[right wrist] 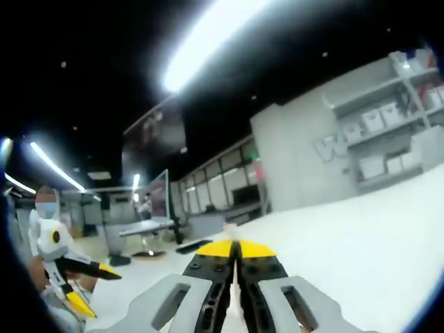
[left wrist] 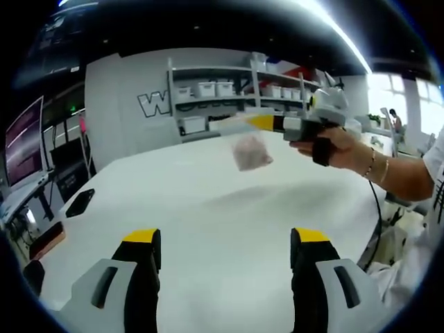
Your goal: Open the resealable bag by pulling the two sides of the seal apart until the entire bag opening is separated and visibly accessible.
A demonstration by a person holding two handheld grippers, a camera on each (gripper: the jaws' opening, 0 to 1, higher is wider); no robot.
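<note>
Hanging above the white table (left wrist: 208, 208), the resealable bag (left wrist: 250, 151) shows as a small, soft-edged pouch of clear film with a pale pinkish, lumpy fill; motion blur hides its seal and any print. Its top edge is pinched by the right gripper (left wrist: 244, 123), seen in the left gripper view with yellow-tipped jaws pressed together on the film. In the right gripper view the same gripper (right wrist: 236, 251) has its black, yellow-capped jaws closed, a thin pale sliver caught between them. The left gripper (left wrist: 225, 246) sits low over the table's near side, jaws standing well apart with nothing between them; its body is grey moulded plastic. Behind the table, a grey wall (left wrist: 132, 104) carries large white outlined lettering, only "W" readable. Metal shelving (left wrist: 229, 90) beside that lettering holds white bins.
</note>
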